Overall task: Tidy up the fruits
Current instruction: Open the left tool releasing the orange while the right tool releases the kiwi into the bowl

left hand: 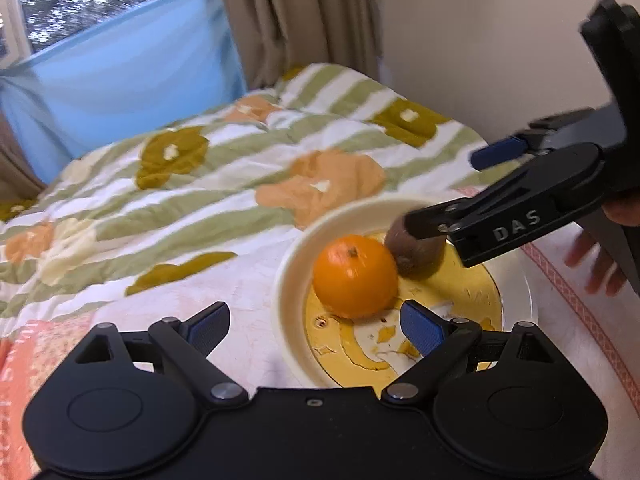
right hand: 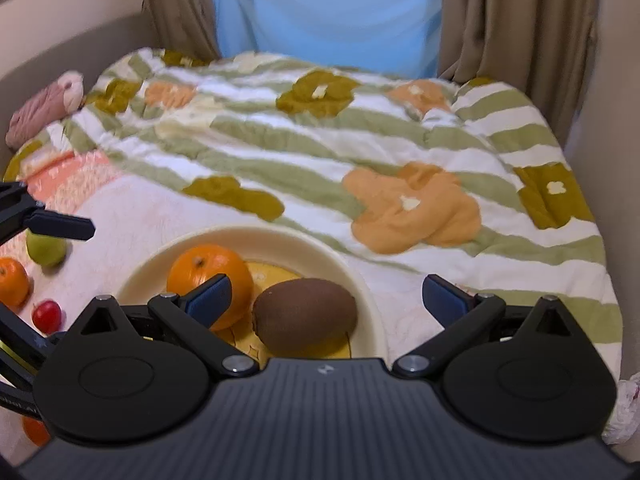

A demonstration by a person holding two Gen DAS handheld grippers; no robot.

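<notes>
In the right wrist view a fuzzy brown kiwi (right hand: 305,314) lies in the cream bowl (right hand: 360,276), touching an orange (right hand: 208,270) at its ten o'clock. The right gripper (right hand: 326,300) has its jaws spread wide, the kiwi loose between them. The left gripper (left hand: 314,324) is likewise released and empty. At nine o'clock a green pear (right hand: 46,250), a second orange (right hand: 12,282) and a red fruit (right hand: 47,315) lie on the blanket (right hand: 360,152), partly hidden.
</notes>
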